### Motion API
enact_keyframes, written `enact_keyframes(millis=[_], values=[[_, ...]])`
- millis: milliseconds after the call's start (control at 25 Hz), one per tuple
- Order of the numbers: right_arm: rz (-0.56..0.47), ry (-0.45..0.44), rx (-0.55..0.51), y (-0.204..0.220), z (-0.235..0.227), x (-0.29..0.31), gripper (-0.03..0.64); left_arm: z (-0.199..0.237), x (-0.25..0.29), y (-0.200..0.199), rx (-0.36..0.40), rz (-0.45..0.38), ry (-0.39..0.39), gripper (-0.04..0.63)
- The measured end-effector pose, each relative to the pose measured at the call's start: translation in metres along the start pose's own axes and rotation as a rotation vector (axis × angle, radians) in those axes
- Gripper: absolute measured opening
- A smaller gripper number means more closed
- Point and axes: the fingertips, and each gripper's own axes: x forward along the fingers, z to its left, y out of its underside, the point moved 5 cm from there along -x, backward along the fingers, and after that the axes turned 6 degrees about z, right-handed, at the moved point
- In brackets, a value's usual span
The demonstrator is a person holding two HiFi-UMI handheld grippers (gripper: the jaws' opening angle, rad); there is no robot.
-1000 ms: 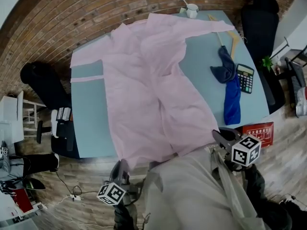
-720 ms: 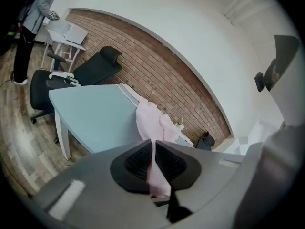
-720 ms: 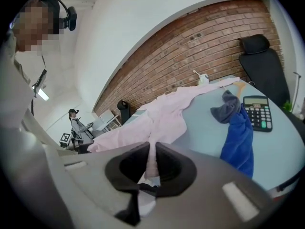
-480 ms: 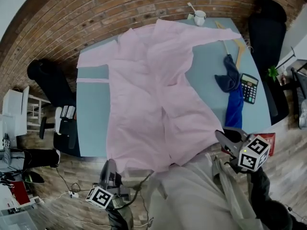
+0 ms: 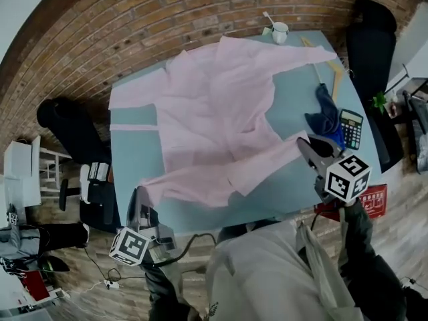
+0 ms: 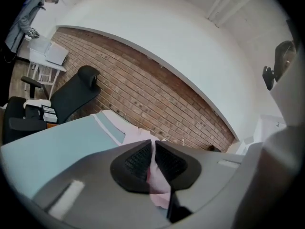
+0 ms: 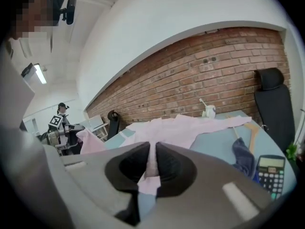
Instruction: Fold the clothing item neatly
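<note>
Table (image 5: 134,154), blue-green top, carries the whole job. Pink garment (image 5: 214,105) lies spread flat over most of it, front up, sleeves (image 5: 301,52) out wide to either side, collar end toward the brick wall.

Progress: early, by my read. No finished fold shows anywhere. Body is open full width and both sleeves are unfolded. The only thing under way is the bottom hem (image 5: 221,179), raised off the near table edge and stretched as a band between the two grippers, likely the start of a first bottom-to-top fold. Left to do, judging from this: lay the hem over the body, bring the sleeves in, fold down to a compact stack and smooth it.

Left gripper (image 5: 139,196) sits at the near left corner of the table, clenched on the left end of the hem. Its own view shows pink cloth nipped between the two dark pads and hanging out below them. Right gripper (image 5: 305,146) is over the right side of the table, further in than the left one, also clamped on pink cloth. Its view shows a strip between the pads, with the rest of the garment running away toward the wall. So the garment lies ahead of and between both grippers, touching each only at the pinched hem ends.

Clutter at the right, clear of the garment body: blue cloth (image 5: 326,116), wooden hanger (image 5: 334,72), calculator (image 5: 351,128). Mug (image 5: 279,32) stands at the far edge beside the right sleeve.
</note>
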Motion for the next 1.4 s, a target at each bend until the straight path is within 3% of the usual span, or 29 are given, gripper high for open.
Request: enact_keyframes(millis=[320,680,840,1000,1040,1120,1160,1280,1400], values=[[-0.052,0.088,-0.083,-0.053,-0.004,0.042,0.031,0.004,0.077,-0.048,0.005,0.002,0.085,0.032],[-0.036,0.184,-0.165,-0.110,-0.037,0.110,0.031,0.023,0.175,-0.093,0.179,0.062,0.033,0.032],[0.025,0.247,-0.186,-0.109,-0.063,0.152,0.031,0.050,0.227,-0.084,0.227,0.143,-0.036,0.034],[0.161,0.282,-0.121,-0.075,-0.094,0.200,0.061,0.084,0.276,-0.051,0.306,0.331,-0.111,0.042],[0.211,0.299,-0.102,-0.063,-0.100,0.209,0.121,0.089,0.285,-0.038,0.328,0.399,-0.114,0.091],[0.290,0.320,-0.082,-0.037,-0.108,0.219,0.212,0.095,0.293,-0.013,0.359,0.540,-0.074,0.352],[0.307,0.324,-0.076,-0.026,-0.109,0.219,0.227,0.098,0.291,-0.003,0.365,0.590,-0.051,0.393],[0.288,0.330,-0.117,-0.008,-0.104,0.203,0.229,0.106,0.263,0.008,0.373,0.589,-0.053,0.437],[0.253,0.354,-0.334,-0.003,-0.082,0.174,0.229,0.105,0.218,0.032,0.401,0.551,-0.052,0.437]])
